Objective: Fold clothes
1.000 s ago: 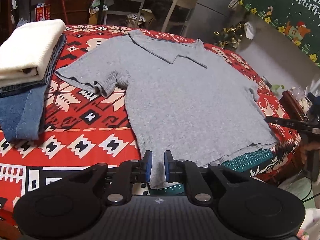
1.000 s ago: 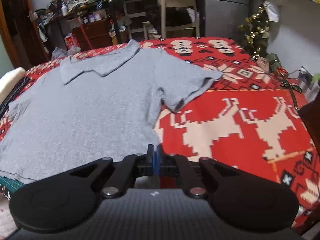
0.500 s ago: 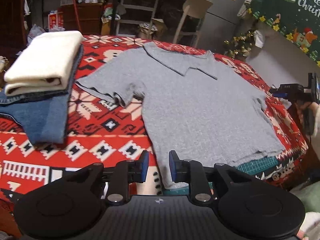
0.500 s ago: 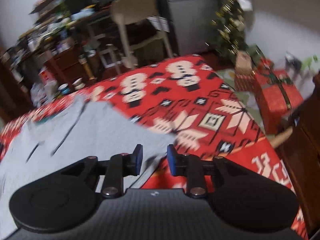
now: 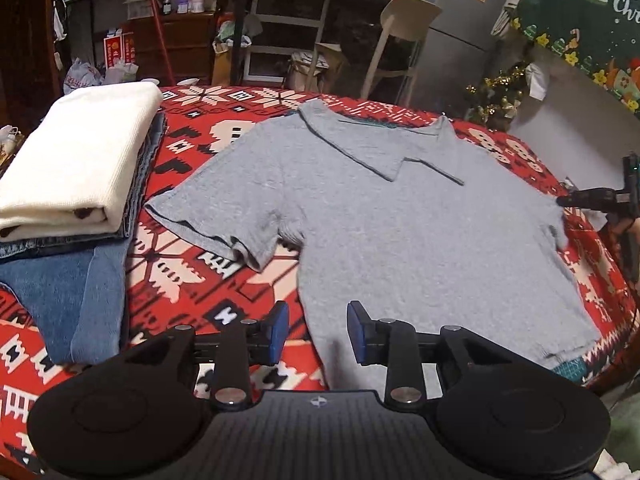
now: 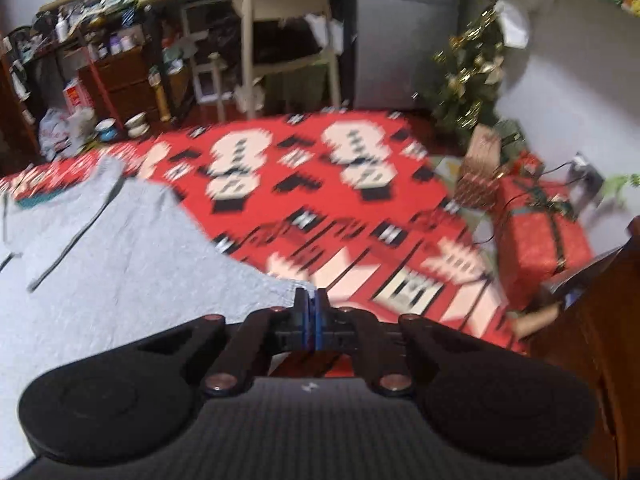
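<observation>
While I look along my grippers:
Left gripper: jaws just widened, apart, empty above shirt hem.
Right gripper: jaws just closed together at sleeve edge; grip blurred.

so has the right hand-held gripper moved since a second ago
Yes. The right hand-held gripper has moved from the grey shirt's hem up to its right sleeve edge, nearer the chair. Its jaws opened and have just closed again, now shut at the sleeve.
</observation>
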{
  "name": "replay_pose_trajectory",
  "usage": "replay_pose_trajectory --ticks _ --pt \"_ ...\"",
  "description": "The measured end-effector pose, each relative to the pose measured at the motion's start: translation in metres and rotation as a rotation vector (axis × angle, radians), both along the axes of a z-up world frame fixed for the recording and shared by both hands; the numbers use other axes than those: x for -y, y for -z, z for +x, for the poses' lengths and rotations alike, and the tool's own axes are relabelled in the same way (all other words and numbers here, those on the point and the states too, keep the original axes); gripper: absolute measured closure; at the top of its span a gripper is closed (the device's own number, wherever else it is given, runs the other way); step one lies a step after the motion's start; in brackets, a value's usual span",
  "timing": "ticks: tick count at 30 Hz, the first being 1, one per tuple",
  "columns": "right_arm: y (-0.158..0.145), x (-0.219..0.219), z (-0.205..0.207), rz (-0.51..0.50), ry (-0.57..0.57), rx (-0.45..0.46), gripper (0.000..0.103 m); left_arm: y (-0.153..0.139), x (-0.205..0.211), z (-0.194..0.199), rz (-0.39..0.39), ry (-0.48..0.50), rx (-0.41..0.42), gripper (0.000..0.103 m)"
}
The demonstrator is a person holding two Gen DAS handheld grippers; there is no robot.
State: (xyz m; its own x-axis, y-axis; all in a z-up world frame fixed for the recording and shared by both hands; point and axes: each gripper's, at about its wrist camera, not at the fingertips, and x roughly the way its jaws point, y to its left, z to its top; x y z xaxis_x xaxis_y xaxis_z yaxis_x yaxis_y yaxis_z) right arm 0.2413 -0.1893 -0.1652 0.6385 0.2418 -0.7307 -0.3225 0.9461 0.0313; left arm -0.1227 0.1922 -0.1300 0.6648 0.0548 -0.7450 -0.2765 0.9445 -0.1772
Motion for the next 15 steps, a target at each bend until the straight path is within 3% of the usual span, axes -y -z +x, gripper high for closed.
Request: replay_pose_trajectory --ticks 7,8,11,15 --pt "0.007 0.000 0.004 -0.033 0.001 -0.003 0.097 0.007 -0.009 -0.005 -0.023 -0.033 -0.019 0.072" --pt "0.005 0.003 0.002 -0.011 0.011 -0.007 0.092 0.008 -0.010 -0.006 -0.026 -0.033 -0.020 0.072" --pt "-0.005 0.014 -0.011 0.058 0.037 0.003 0.092 0.009 -0.010 -0.010 -0.029 -0.032 -0.022 0.072" --pt "-0.013 0.017 -0.036 0.171 -0.018 -0.023 0.092 0.011 -0.010 -0.015 -0.047 -0.026 -0.016 0.072"
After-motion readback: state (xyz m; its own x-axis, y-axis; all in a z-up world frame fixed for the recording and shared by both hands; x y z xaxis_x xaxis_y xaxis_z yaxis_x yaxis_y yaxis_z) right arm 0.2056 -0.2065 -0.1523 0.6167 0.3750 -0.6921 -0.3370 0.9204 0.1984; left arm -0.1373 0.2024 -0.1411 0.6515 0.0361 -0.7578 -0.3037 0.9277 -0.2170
